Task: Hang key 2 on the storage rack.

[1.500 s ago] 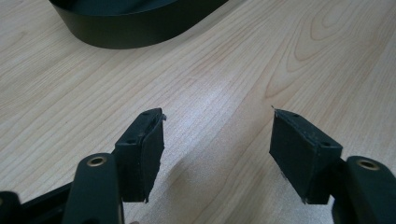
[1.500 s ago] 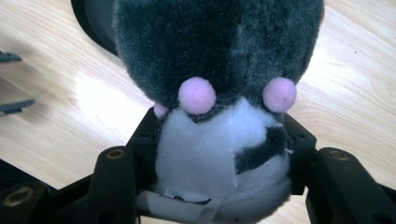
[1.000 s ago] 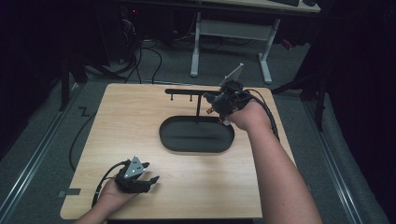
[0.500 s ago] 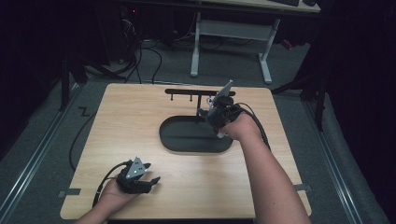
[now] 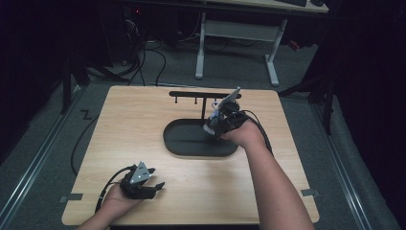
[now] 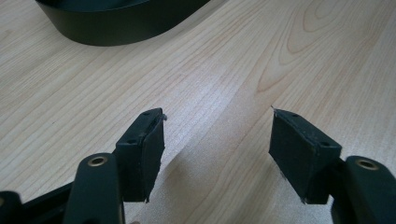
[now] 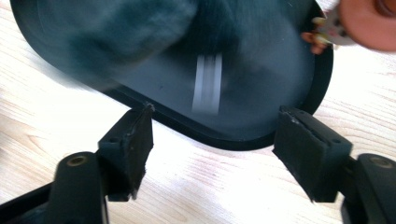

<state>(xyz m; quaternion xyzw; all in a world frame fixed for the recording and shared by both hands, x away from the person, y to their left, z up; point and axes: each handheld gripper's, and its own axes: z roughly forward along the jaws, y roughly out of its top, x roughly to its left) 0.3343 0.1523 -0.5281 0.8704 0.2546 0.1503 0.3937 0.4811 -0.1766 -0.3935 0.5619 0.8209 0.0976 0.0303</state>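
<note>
A black oval tray (image 5: 191, 146) lies mid-table, its rim also in the left gripper view (image 6: 116, 28) and its floor in the right gripper view (image 7: 163, 70). My right gripper (image 5: 210, 127) hangs low over the tray's right end. Its jaws have just been opening and now stand open (image 7: 215, 135) with nothing between them. A blurred pinkish-orange round thing (image 7: 364, 18) with a small pale piece attached sits at the tray's rim, beyond the right jaw. My left gripper (image 5: 155, 187) rests near the table's front left, open (image 6: 217, 140) over bare wood.
A black rack (image 5: 203, 94) with small hooks stands just behind the tray. The wooden table (image 5: 124, 129) has bare room to the left and front. Cables trail off the left edge. A white-legged desk (image 5: 234, 33) stands on the floor beyond.
My right gripper has come down and a little leftward, from beside the rack to low over the tray's right end. The left gripper has stayed put.
</note>
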